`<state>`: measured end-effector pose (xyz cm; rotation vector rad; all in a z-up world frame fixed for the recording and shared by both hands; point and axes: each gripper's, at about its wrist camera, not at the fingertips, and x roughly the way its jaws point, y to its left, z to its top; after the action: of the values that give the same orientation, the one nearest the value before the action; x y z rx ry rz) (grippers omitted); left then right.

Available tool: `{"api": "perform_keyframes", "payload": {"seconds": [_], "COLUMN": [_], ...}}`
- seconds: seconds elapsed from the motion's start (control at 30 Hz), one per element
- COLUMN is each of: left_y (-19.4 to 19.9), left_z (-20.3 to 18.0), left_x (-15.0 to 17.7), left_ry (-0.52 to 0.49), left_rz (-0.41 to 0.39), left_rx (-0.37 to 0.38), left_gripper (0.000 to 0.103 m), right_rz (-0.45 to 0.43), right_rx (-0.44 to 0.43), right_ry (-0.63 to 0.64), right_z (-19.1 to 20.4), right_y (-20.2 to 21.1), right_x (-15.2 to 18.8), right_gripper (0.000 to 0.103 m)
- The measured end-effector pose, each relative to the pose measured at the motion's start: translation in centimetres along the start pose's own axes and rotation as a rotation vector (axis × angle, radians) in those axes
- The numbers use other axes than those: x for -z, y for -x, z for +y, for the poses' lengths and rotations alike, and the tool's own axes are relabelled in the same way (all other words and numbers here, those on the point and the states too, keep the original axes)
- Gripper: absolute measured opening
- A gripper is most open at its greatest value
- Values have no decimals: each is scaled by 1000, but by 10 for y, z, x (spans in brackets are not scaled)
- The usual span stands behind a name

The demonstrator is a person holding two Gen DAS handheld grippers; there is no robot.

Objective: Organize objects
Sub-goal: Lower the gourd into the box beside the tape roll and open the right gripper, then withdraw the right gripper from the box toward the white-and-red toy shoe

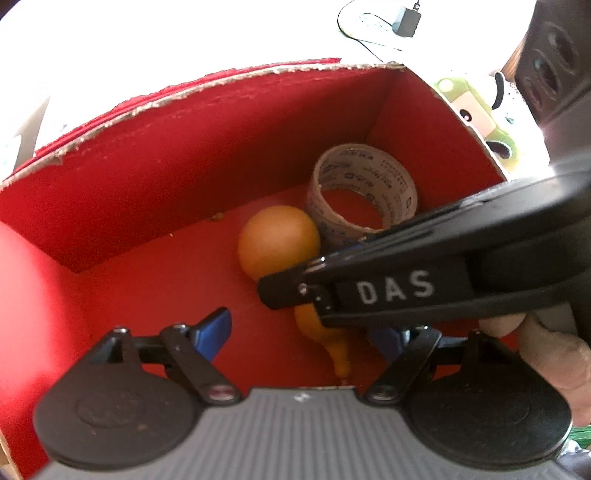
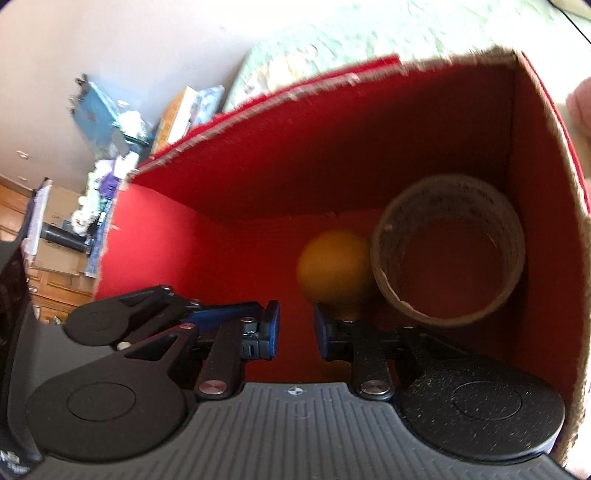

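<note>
Both grippers reach into a red cardboard box, also in the right wrist view. On its floor lie an orange ball and a roll of clear tape at the right corner. A second orange-yellow object lies under the right gripper's body, partly hidden. My left gripper is open above the floor. My right gripper is open and empty, its right finger close to the ball.
Outside the box a green and white plush toy lies at the right, and a charger with cable lies beyond. A cluttered shelf and wooden drawers stand to the left.
</note>
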<state>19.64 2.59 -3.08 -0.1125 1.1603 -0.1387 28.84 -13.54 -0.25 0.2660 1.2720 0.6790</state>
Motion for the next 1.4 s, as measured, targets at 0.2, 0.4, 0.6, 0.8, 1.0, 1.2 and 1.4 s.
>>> {"api": "perform_keyframes", "payload": {"seconds": [0.2, 0.4, 0.6, 0.8, 1.0, 1.2, 1.4], "left_y": [0, 1, 3, 4, 10, 20, 37], "left_z": [2, -1, -2, -1, -1, 1, 1], "left_x": [0, 1, 3, 4, 7, 9, 15], "left_ry": [10, -9, -21, -33, -61, -30, -11], "left_rz": [-3, -7, -17, -21, -49, -73, -120], "left_rx": [-7, -32, -56, -63, -100, -157, -244], "left_gripper": [83, 83, 83, 83, 83, 84, 85], "right_rz": [-56, -60, -80, -184, -247, -302, -329], "right_rx": [72, 89, 77, 107, 93, 105, 102], "right_ry": [-65, -49, -40, -12, -19, -23, -10], "right_z": [-2, -2, -7, -4, -4, 12, 16], "right_y": [6, 10, 19, 33, 50, 43, 50], "right_x": [6, 10, 11, 20, 29, 35, 42], "right_gripper": [22, 23, 25, 24, 26, 31, 32]}}
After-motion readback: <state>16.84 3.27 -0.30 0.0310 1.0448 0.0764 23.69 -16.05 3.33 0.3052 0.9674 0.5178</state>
